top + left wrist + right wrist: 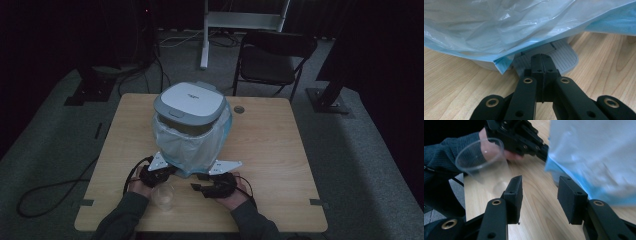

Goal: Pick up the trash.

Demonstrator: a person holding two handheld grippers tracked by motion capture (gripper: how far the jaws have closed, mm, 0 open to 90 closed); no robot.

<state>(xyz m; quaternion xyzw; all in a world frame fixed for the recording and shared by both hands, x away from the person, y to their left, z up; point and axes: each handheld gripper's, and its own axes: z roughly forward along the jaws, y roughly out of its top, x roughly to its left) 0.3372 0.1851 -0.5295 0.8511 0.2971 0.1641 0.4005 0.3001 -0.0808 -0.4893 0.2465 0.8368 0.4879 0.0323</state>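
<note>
Resting on a pale wooden table [270, 150] in a dim, grey-carpeted room, my left gripper [541, 60] is pressed together on the pedal [564, 56] of a bag-lined bin [190, 107]. My right gripper [540, 191] stands spread, empty, beside a clear plastic cup [482, 162]. A folding chair [272, 57] stands beyond.

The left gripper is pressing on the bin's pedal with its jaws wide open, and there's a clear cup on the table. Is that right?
Not quite. The left gripper does rest on the bin's pedal, but its jaws are shut tight together, not wide open; the left gripper view shows them closed with no gap. The clear cup is indeed on the table, as the high view shows.
</note>
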